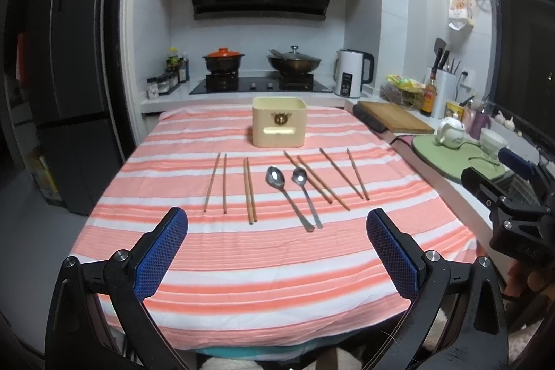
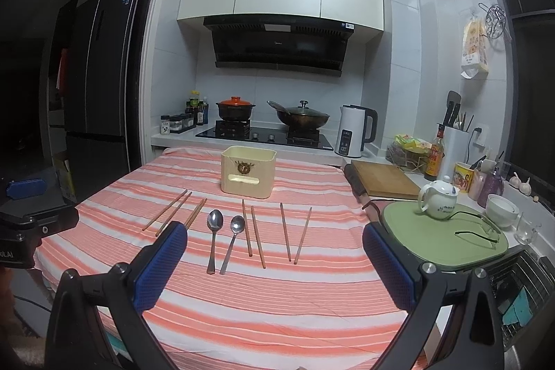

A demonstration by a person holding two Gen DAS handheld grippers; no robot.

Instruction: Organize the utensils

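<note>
Left wrist view shows eight wooden chopsticks lying in four loose pairs and two metal spoons, all spread in a row across the middle of the tabletop (image 1: 242,283), which wears a cloth of pink and white stripes. From the left: one pair of chopsticks (image 1: 215,182), a second pair (image 1: 249,189), the larger spoon (image 1: 288,196), the smaller spoon (image 1: 305,196), a third pair (image 1: 315,179), and a fourth pair (image 1: 347,174). The two spoons lie just beside each other, bowls toward the far side.

Behind the row stands one cream box (image 1: 279,122), open at the top; its inside cannot be seen.

Beyond the tabletop is a kitchen: a dark fridge (image 1: 69,75) on the left, a stove with a pot (image 1: 223,59) under an orange lid and a lidded wok (image 1: 294,61), and a white kettle (image 1: 352,71). To the right sit a wooden cutting board (image 1: 395,117), a green mat (image 1: 451,158) carrying a white teapot (image 1: 450,130), and a white holder (image 2: 454,141) with kitchen tools standing in it.

The left tool (image 1: 276,231) hovers over the near edge, blue pads spread wide and holding nothing. The right tool (image 2: 274,248) is likewise spread wide and empty.
</note>
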